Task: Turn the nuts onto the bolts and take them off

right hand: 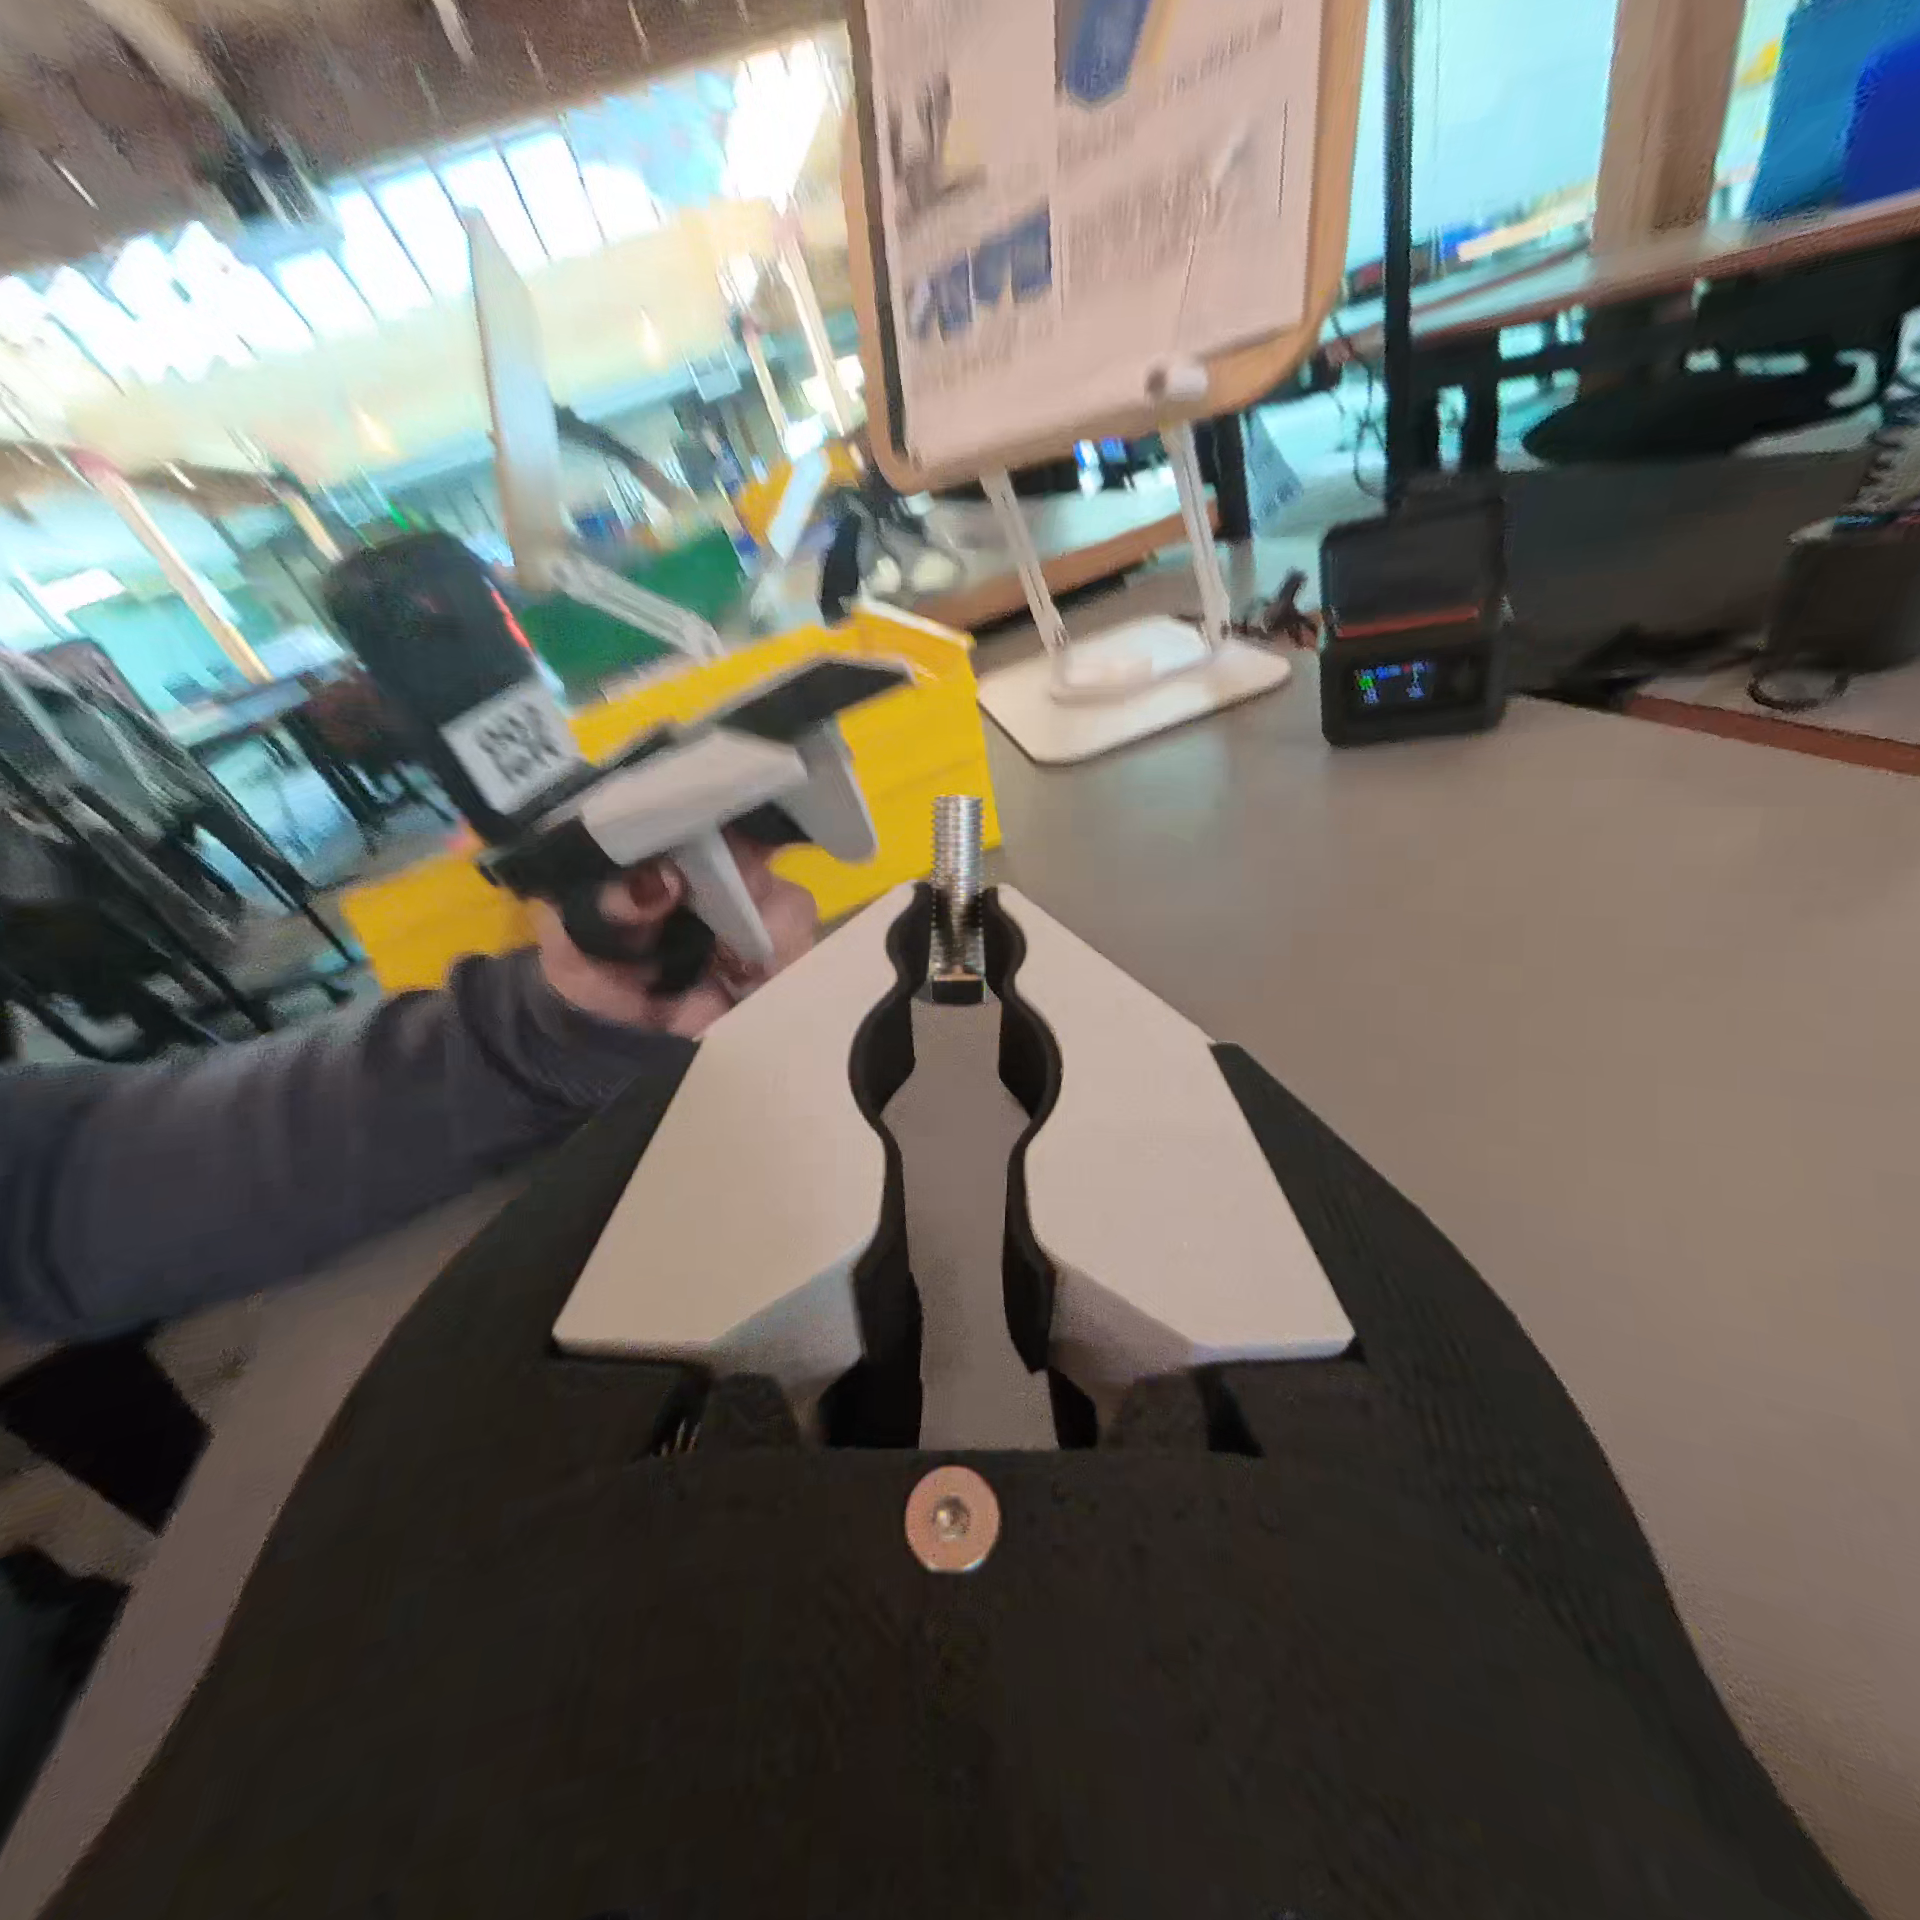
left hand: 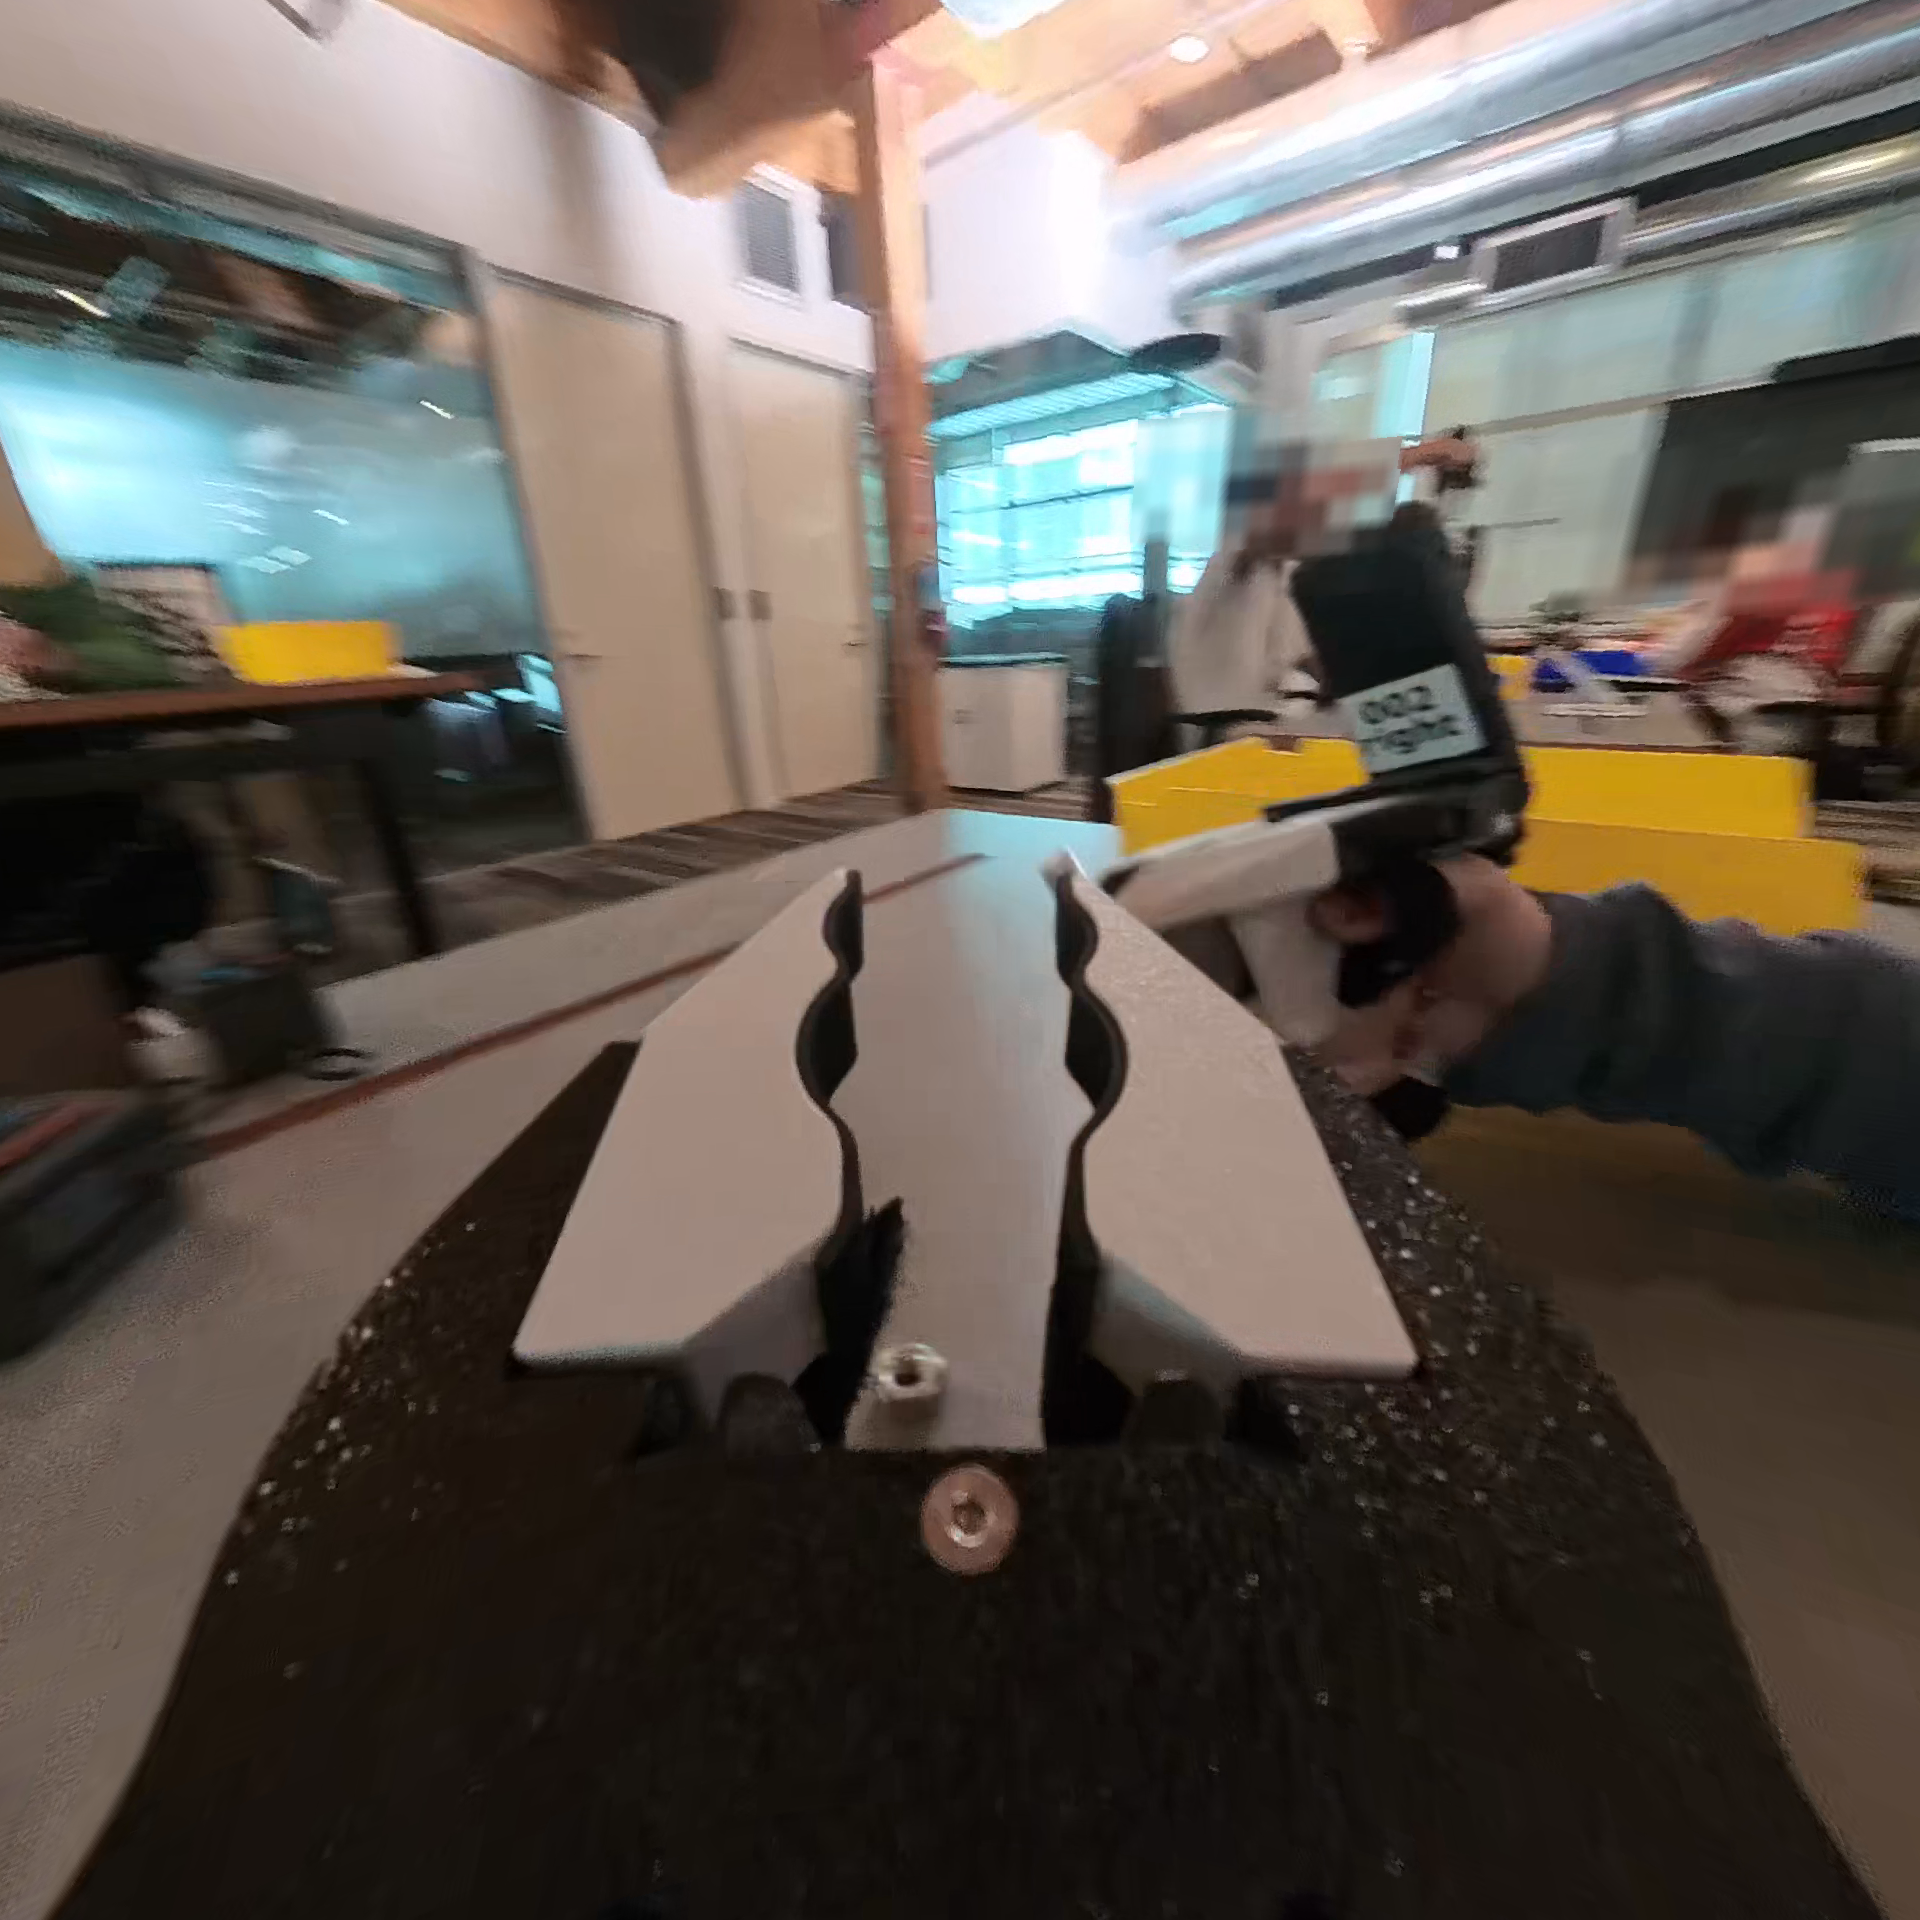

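While the bolt (right hand: pixel 958 902) is clamped upright between the right gripper (right hand: pixel 956 935) fingertips, the left gripper (left hand: pixel 958 883) is held open, empty — yellow bins (right hand: pixel 914 748) crowd the counter (right hand: pixel 1455 987) behind.

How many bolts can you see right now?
1. One silver bolt stands upright, pinched at the tips of the right gripper. The left gripper is open and holds nothing. More bolts may lie hidden inside the yellow bins.
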`<control>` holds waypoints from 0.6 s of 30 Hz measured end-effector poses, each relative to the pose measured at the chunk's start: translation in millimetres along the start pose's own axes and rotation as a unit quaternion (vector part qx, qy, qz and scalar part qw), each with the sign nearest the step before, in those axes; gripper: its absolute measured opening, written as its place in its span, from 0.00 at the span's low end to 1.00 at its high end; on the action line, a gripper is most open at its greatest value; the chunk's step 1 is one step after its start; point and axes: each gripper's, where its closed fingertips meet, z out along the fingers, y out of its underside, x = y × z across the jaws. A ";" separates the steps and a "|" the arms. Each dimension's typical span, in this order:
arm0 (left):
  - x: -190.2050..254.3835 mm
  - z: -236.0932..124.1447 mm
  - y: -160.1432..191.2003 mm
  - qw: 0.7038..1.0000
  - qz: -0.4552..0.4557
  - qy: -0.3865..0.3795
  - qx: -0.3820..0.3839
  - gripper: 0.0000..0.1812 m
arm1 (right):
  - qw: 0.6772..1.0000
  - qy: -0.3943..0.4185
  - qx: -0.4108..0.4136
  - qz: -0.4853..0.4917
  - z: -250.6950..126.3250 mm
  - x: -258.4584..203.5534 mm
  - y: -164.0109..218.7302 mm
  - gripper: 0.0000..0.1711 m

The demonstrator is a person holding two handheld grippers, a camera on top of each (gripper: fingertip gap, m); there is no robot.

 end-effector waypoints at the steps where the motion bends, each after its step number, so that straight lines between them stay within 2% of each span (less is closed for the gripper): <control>1: 8.1 3.8 5.7 0.999 -0.018 0.027 -0.012 0.19 | 1.000 -0.014 0.022 0.010 -5.2 -1.6 -4.6 0.05; 5: 47.9 12.9 27.6 0.982 -0.102 0.144 -0.073 0.20 | 0.995 -0.077 0.055 0.014 -12.9 -15.5 -12.6 0.05; 8: 69.4 13.9 27.5 0.967 -0.141 0.198 -0.077 0.19 | 0.991 -0.120 0.057 0.014 -13.5 -29.5 -11.5 0.04; 14: 66.5 15.2 27.7 0.972 -0.127 0.185 -0.068 0.11 | 0.990 -0.128 0.057 0.000 -9.7 -35.6 -8.3 0.04; 18: 64.0 15.7 27.1 0.976 -0.114 0.173 -0.064 0.10 | 0.991 -0.121 0.055 -0.012 -7.6 -36.4 -7.1 0.04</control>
